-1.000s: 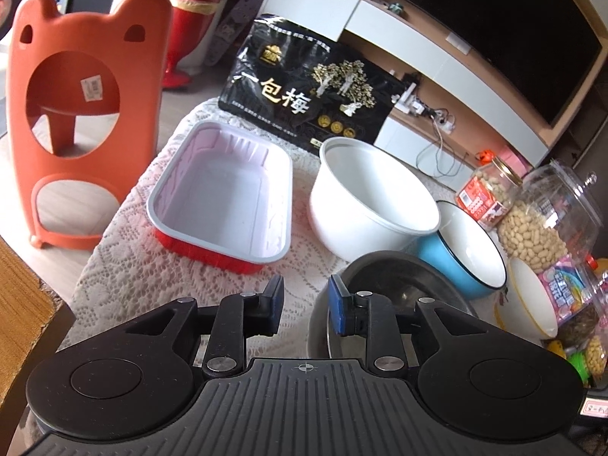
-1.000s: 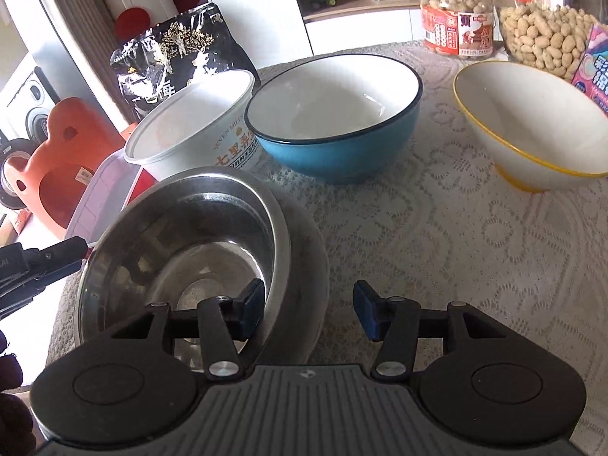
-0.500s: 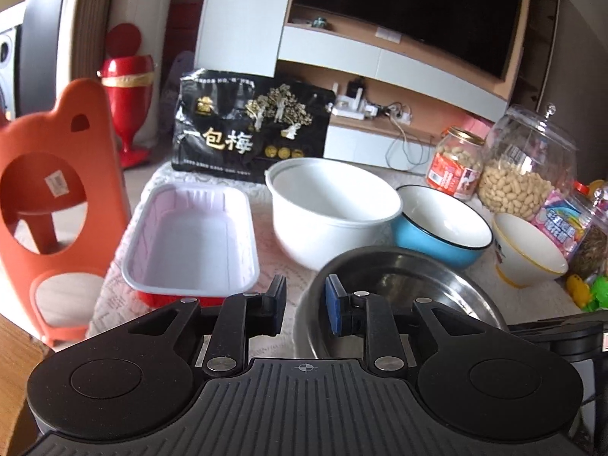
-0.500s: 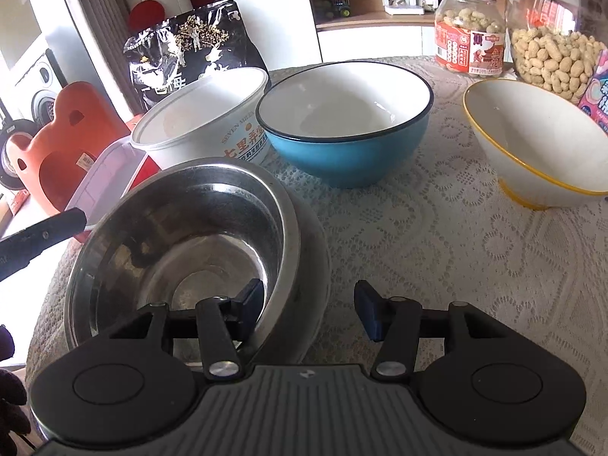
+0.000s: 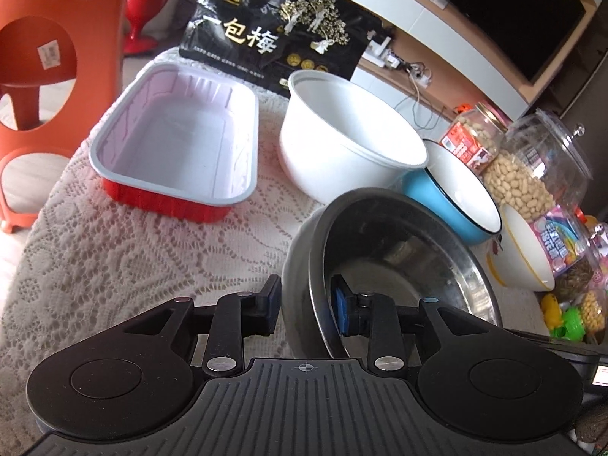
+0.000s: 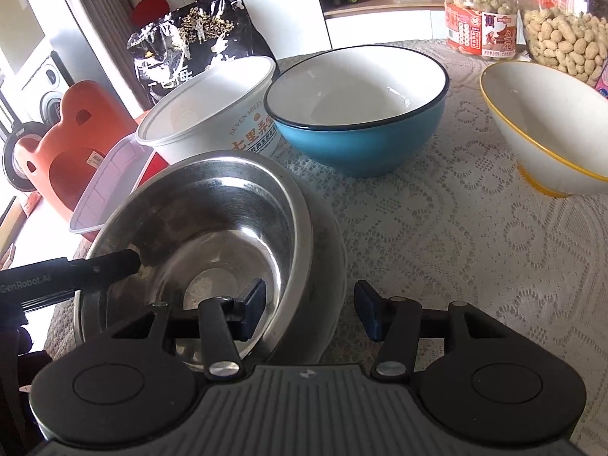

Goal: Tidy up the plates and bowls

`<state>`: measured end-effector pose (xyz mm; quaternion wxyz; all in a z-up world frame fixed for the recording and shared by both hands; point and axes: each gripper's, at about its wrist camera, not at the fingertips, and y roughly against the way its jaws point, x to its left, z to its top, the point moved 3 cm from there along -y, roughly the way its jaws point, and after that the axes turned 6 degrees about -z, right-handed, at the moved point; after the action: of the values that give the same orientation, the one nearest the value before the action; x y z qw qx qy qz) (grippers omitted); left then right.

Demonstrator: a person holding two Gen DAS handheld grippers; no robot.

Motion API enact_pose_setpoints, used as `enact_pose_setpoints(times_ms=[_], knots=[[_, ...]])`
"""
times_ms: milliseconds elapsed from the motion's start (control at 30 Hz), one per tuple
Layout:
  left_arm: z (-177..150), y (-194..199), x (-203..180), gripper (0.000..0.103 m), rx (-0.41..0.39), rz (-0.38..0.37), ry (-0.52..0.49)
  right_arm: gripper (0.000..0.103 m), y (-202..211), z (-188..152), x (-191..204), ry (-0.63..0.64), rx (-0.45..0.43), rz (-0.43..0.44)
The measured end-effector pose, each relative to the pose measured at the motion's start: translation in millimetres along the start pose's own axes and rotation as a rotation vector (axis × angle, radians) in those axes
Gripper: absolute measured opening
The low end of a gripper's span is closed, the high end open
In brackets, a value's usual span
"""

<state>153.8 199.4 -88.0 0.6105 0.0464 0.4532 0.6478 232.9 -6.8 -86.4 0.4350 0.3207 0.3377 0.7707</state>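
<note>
Steel bowl [image 5: 410,266] sits between both tongs: left tongs [image 5: 306,306] straddle its near rim, narrow; right tongs [image 6: 309,309] straddle its right wall, wide.

A lace-patterned cloth [image 6: 448,235] covers the bench. A black snack bag with gold tree print [image 5: 273,34] stands at the far edge of the bench; an orange plastic stool [image 5: 49,68] stands on the floor beside the bench. A labelled peanut jar [image 6: 480,11] and a clear peanut jar [image 6: 566,26] stand side by side at the far edge, with colourful snack packets [image 5: 562,243] nearby.
</note>
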Motion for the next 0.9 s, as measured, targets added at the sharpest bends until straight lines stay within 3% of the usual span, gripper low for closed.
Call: enact_pose_setpoints(times_ms=[167, 267, 467, 567, 667, 833, 900], knots=[[-3, -10, -5, 0.038, 0.057, 0.025, 0.01, 0.05, 1, -4, 13, 0.055, 0.017, -0.016], [-4, -7, -8, 0.046, 0.097, 0.0, 0.008, 0.05, 9, -7, 10, 0.052, 0.033, 0.001], [-15, -6, -31, 0.049, 0.189, 0.022, -0.133, 0.05, 31, -29, -3, 0.073, 0.051, 0.021], [-15, -8, -36, 0.047, 0.195, 0.04, -0.159, 0.05, 37, -36, -12, 0.077, 0.054, 0.045], [-4, -1, -38, 0.045, 0.133, 0.055, -0.15, 0.049, 45, -35, -17, 0.103, 0.007, 0.047], [23, 31, -57, 0.045, -0.077, 0.131, -0.171, 0.055, 66, -25, -31, 0.163, -0.145, -0.023], [34, 39, -72, 0.045, -0.146, 0.077, -0.166, 0.063, 78, -19, -44, 0.159, -0.221, -0.042]])
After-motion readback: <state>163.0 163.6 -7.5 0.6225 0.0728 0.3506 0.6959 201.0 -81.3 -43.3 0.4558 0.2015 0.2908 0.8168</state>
